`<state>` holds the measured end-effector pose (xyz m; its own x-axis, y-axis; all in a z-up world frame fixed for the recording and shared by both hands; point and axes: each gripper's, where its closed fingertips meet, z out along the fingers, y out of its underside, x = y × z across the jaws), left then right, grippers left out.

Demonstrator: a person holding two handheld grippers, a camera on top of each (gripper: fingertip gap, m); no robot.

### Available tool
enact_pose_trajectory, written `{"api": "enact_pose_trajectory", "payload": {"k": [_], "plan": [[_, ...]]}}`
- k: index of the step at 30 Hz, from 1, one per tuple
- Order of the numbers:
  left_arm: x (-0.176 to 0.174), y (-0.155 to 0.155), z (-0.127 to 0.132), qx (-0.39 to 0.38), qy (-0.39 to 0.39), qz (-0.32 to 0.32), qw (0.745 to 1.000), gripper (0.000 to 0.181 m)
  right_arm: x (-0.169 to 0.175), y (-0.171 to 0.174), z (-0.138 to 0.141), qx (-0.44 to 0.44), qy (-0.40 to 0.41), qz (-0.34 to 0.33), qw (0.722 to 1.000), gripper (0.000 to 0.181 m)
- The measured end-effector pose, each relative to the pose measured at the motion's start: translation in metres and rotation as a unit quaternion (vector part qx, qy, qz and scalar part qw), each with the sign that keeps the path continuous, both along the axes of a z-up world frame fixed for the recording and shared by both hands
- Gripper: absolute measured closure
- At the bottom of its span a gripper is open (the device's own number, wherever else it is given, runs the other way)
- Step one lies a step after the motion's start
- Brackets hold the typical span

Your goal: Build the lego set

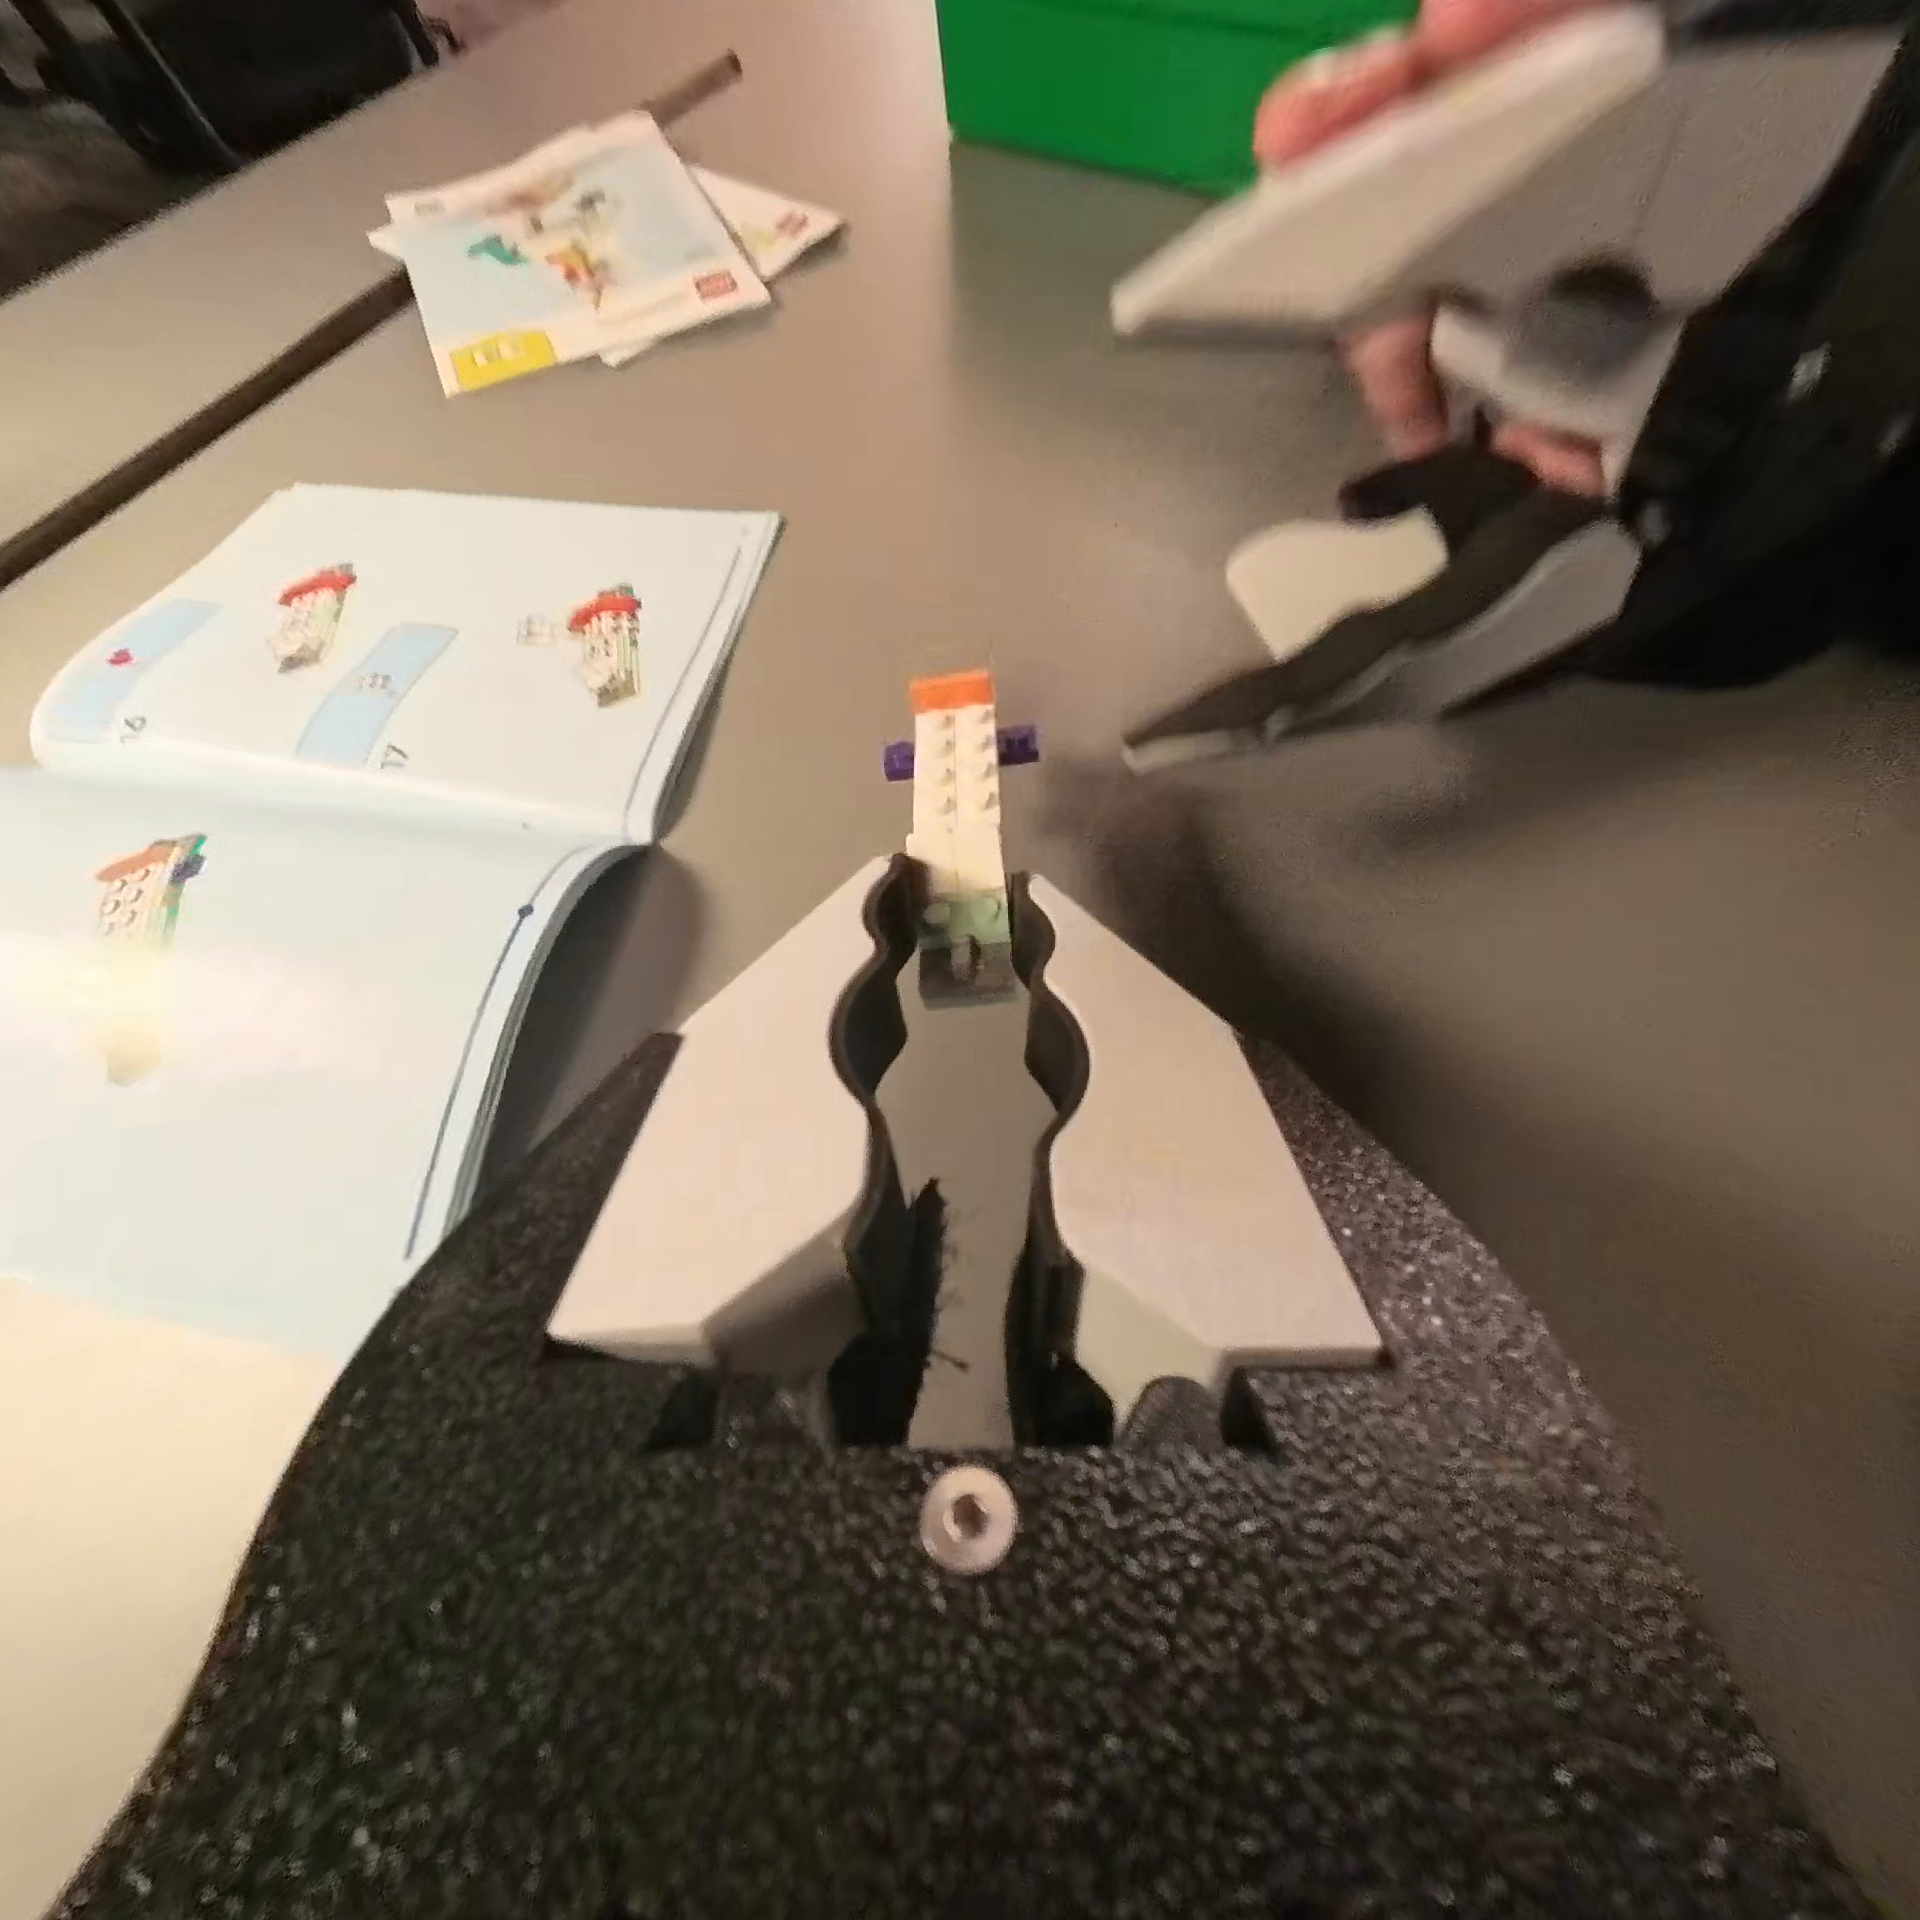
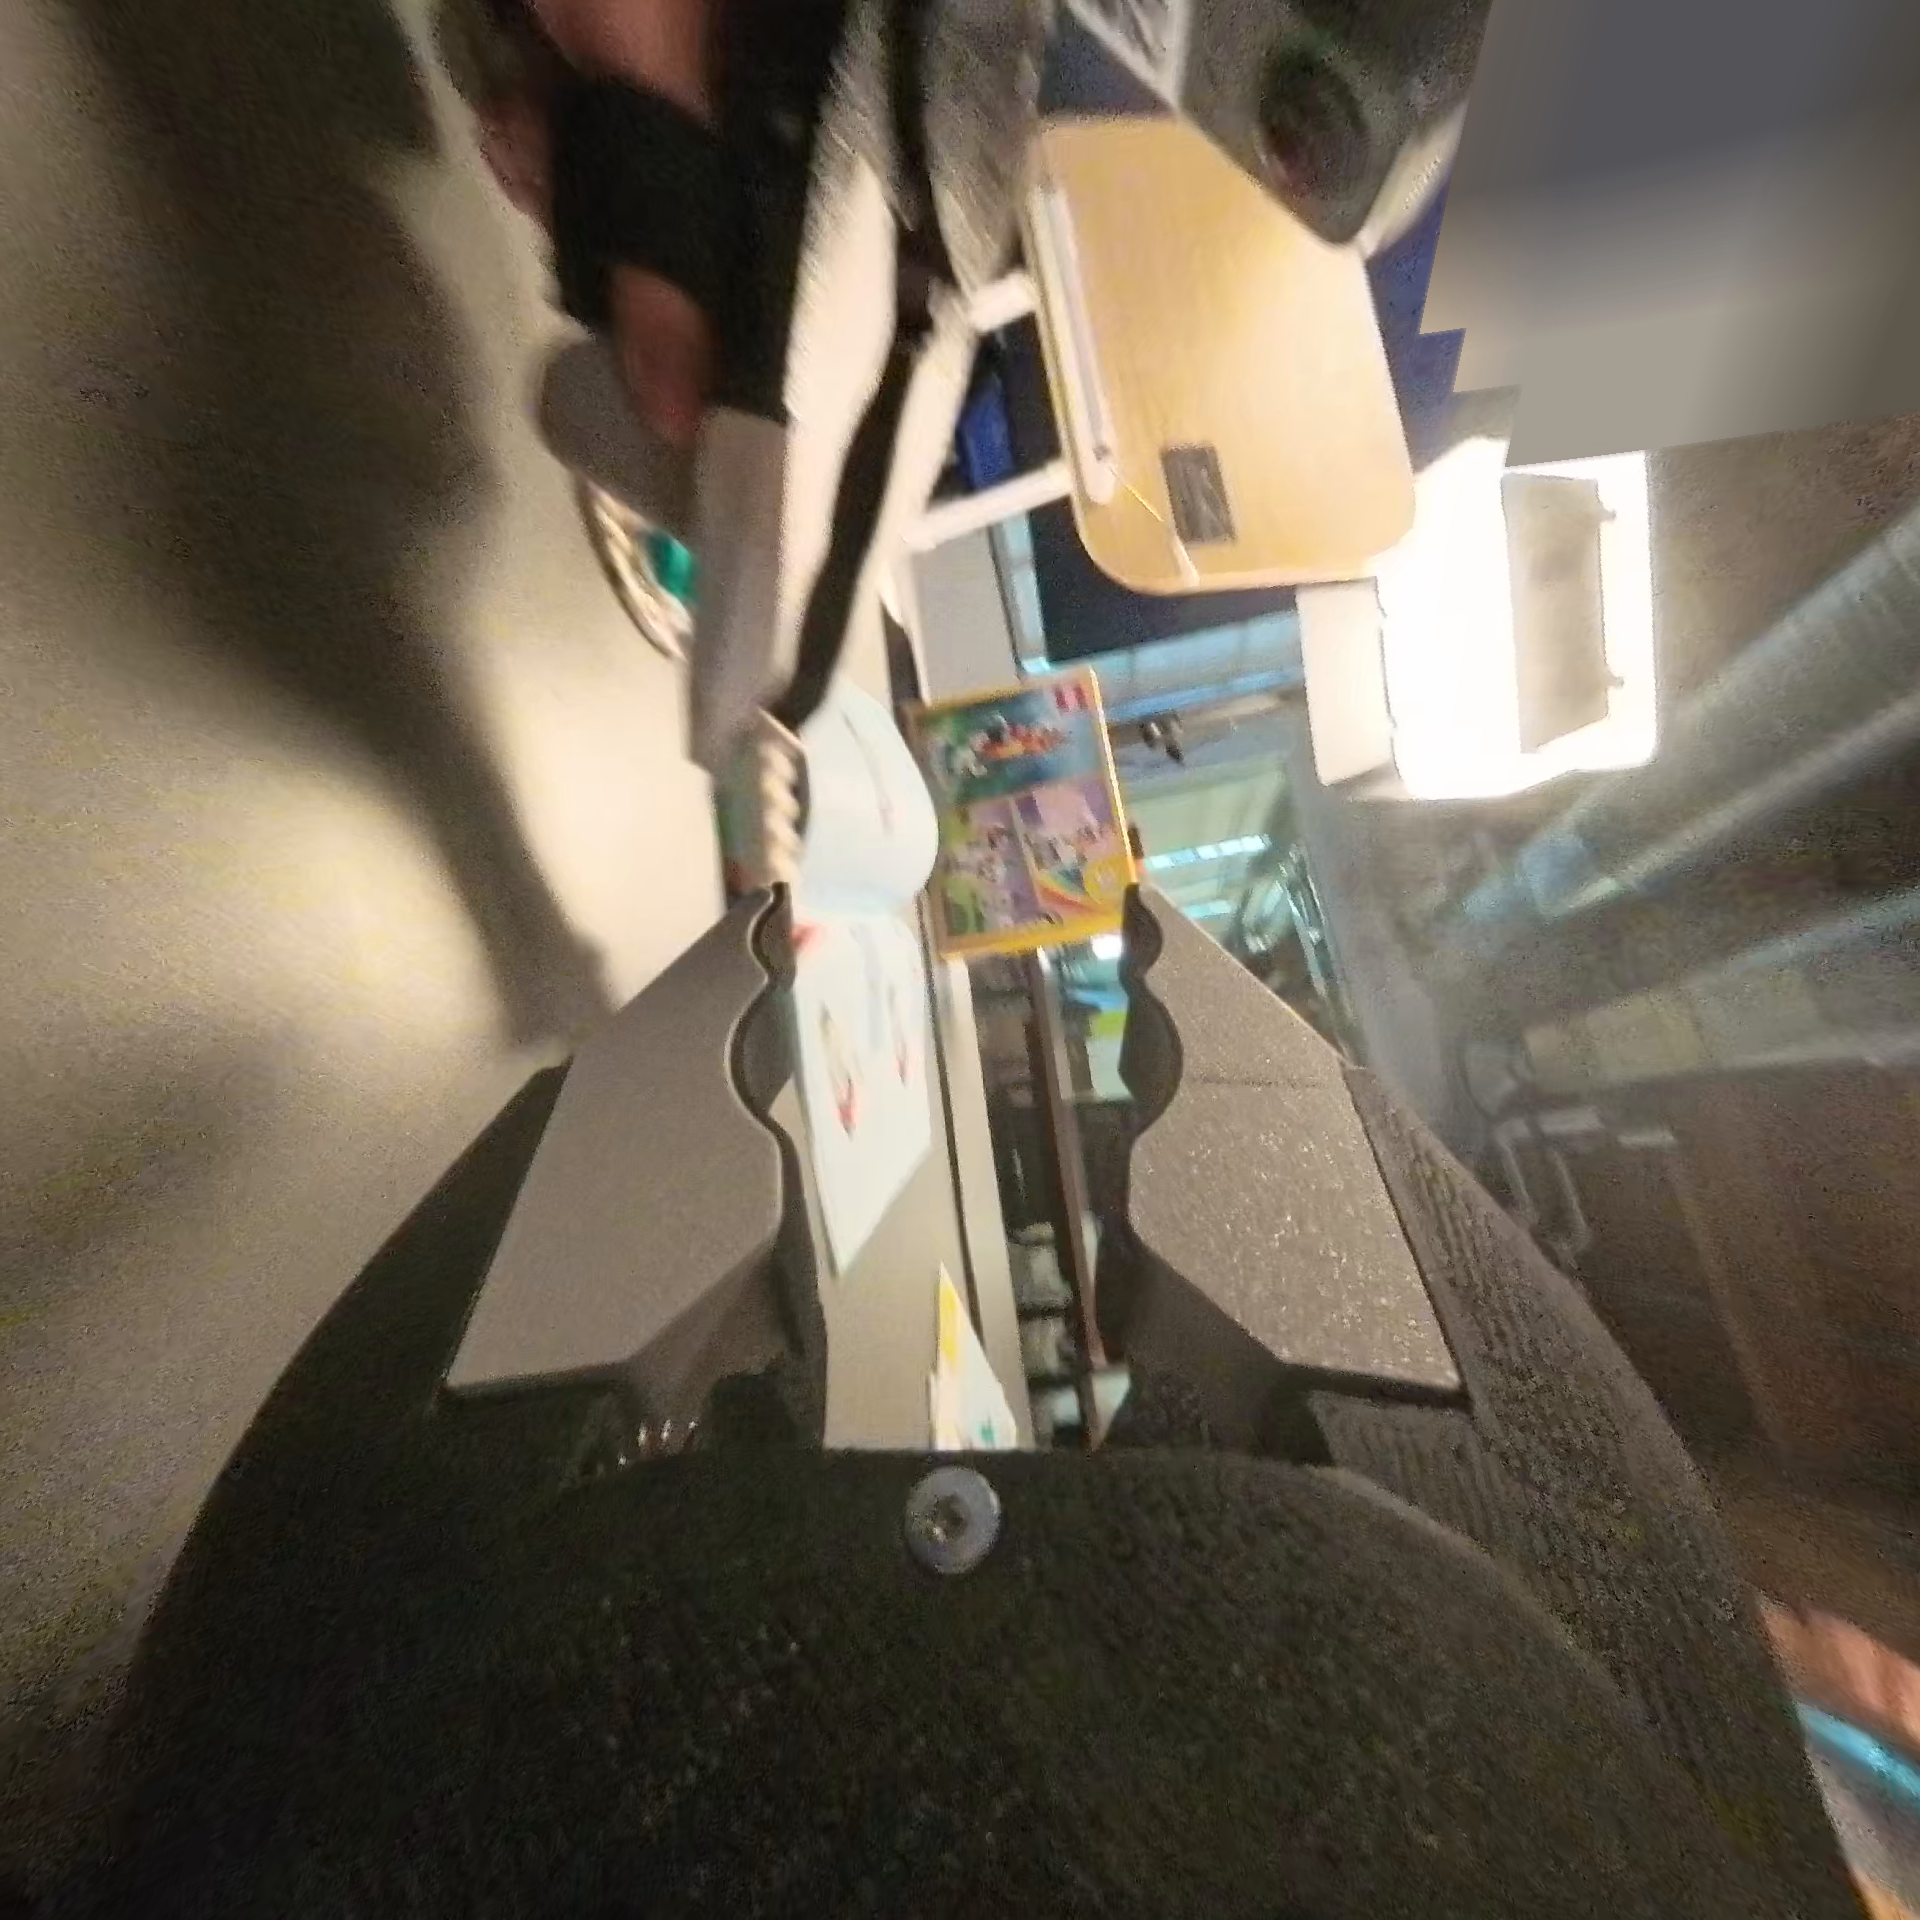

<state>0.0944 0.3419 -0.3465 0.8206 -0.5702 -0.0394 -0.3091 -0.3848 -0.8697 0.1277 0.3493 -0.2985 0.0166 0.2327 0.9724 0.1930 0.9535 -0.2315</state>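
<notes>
My left gripper [image 1: 961, 899] is shut on the green and grey end of a small lego build [image 1: 956, 790]. The build is white with an orange tip and purple side studs, and it is held above the grey table [image 1: 1351, 1039]. My right gripper [image 2: 956, 914] is open and empty, rolled onto its side in the air. In the left wrist view it is blurred at the upper right [image 1: 1226, 727], close to the build's right side. In the right wrist view the left gripper [image 2: 764, 727] and the build [image 2: 774, 810] sit just beyond my left fingertip.
An open instruction booklet [image 1: 312, 831] lies on the table to the left, also showing in the right wrist view [image 2: 862, 1091]. Several smaller booklets [image 1: 582, 249] lie farther back. A green box [image 1: 1122, 94] stands at the back. A colourful lego box [image 2: 1023, 821] stands beyond the booklet.
</notes>
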Motion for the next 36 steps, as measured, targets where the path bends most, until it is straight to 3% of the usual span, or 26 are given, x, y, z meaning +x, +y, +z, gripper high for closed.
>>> {"api": "enact_pose_trajectory", "payload": {"k": [3,12,14,18,22,26,29,33,36], "plan": [[0.003,-0.002,-0.012,-0.024,0.029,-0.009,0.999,0.166,0.008,0.030,0.003,-0.010,0.019,-0.062,0.998,0.120],[0.004,-0.005,-0.027,-0.050,0.069,-0.019,0.996,0.166,0.022,0.077,0.009,-0.089,0.077,-0.145,0.982,0.130],[0.004,-0.006,-0.025,-0.051,0.061,-0.016,0.997,0.152,0.028,0.089,0.006,-0.104,0.080,-0.168,0.977,0.131],[0.002,-0.012,0.004,-0.021,0.025,-0.002,0.999,0.131,0.037,0.110,0.000,-0.145,0.083,-0.209,0.964,0.132],[-0.017,-0.041,0.049,0.041,-0.024,0.013,0.999,0.124,0.037,0.117,-0.008,-0.139,0.065,-0.229,0.961,0.134],[-0.057,-0.095,0.092,0.061,-0.052,0.044,0.996,0.129,0.038,0.123,-0.011,-0.117,0.057,-0.257,0.958,0.140],[-0.107,-0.135,0.123,0.087,-0.045,0.110,0.989,0.129,0.044,0.132,-0.011,-0.100,0.057,-0.291,0.950,0.140],[-0.204,-0.185,0.142,0.104,-0.009,0.249,0.963,0.131,0.056,0.148,-0.010,-0.106,0.068,-0.338,0.933,0.140],[-0.295,-0.228,0.137,0.084,0.049,0.385,0.918,0.134,0.070,0.163,-0.006,-0.106,0.083,-0.382,0.914,0.139]]}}
